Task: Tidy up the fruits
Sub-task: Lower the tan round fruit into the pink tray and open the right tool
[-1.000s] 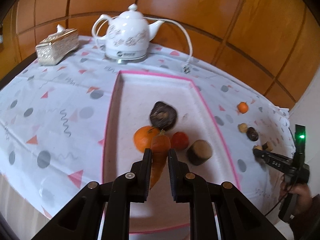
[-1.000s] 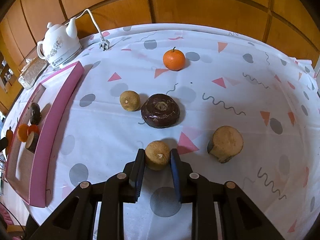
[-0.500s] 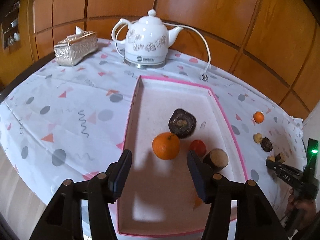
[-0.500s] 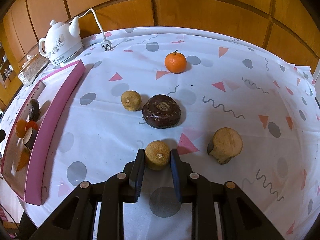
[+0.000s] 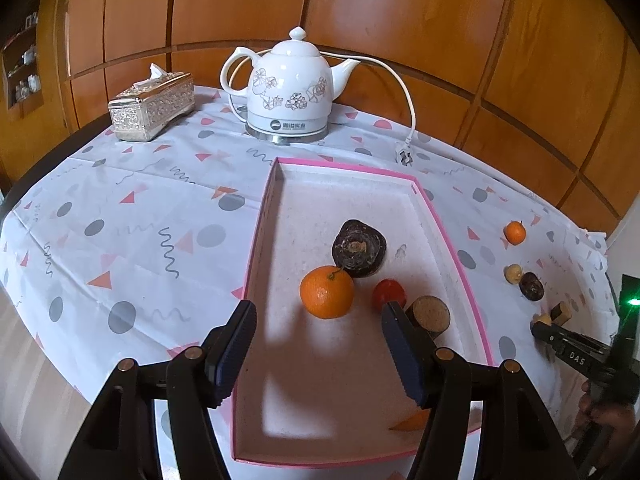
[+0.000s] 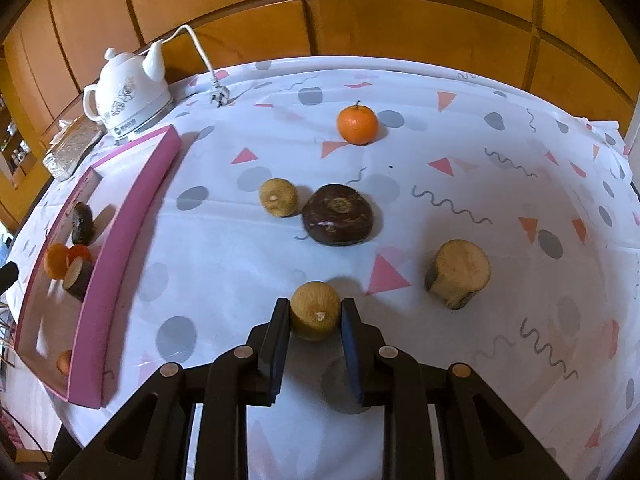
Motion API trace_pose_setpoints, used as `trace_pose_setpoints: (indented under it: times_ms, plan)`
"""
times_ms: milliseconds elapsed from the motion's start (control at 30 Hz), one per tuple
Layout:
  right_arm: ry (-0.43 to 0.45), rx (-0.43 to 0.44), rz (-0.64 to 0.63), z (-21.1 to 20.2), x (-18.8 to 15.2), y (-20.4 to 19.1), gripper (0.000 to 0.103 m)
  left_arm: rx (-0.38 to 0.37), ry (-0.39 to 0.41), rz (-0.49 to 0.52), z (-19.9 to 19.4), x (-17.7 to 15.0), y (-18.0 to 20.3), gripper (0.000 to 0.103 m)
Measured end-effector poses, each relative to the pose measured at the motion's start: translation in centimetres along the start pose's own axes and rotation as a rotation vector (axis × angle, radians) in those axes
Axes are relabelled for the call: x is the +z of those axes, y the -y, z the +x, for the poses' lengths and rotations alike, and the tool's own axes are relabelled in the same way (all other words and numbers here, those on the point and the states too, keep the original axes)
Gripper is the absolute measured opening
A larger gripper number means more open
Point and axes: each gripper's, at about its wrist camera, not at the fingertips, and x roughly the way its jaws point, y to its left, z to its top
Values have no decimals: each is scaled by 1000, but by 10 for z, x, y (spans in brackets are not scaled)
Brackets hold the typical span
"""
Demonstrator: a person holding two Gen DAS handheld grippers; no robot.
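**Fruits: left drop done, right grip set**

Fruits split between two places. Pink tray (image 5: 256, 240) holds an orange (image 5: 327, 292), a dark flat fruit (image 5: 359, 248), a small red fruit (image 5: 388, 294), a cut brown piece (image 5: 431, 314) and a carrot tip (image 5: 412, 424) near the front wall. Left gripper (image 5: 316, 350) hovers over the tray; jaws have just been opening, now wide, nothing between them. Right gripper (image 6: 314, 334) is clamped on a tan round fruit (image 6: 314, 310) resting on the tablecloth (image 6: 480, 320). Tray lies well to that gripper's left, long axis running away from it. Judgement: right hand lifts and carries leftward over the tray wall. Still loose: small orange (image 6: 357, 124), tan ball (image 6: 279, 197), dark disc (image 6: 338, 215), stump piece (image 6: 458, 273).
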Motion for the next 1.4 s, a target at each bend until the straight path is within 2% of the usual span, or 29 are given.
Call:
trace_pose_setpoints:
  times_ms: [367, 833, 1100, 1267, 1400]
  plan:
    - [39, 93, -66, -17, 7, -42, 25, 5, -2, 9, 0, -2, -2, 66]
    - [79, 278, -245, -30, 34, -137, 25, 23, 22, 2, -4, 0, -10, 68]
    - [39, 274, -287, -2, 47, -176, 25, 32, 19, 4, -3, 1, -13, 68]
    - [23, 265, -277, 5, 45, -179, 35, 30, 12, 0, 0, 2, -13, 68]
    - [37, 258, -257, -1, 44, -175, 36, 23, 17, 8, -1, 2, -11, 68]
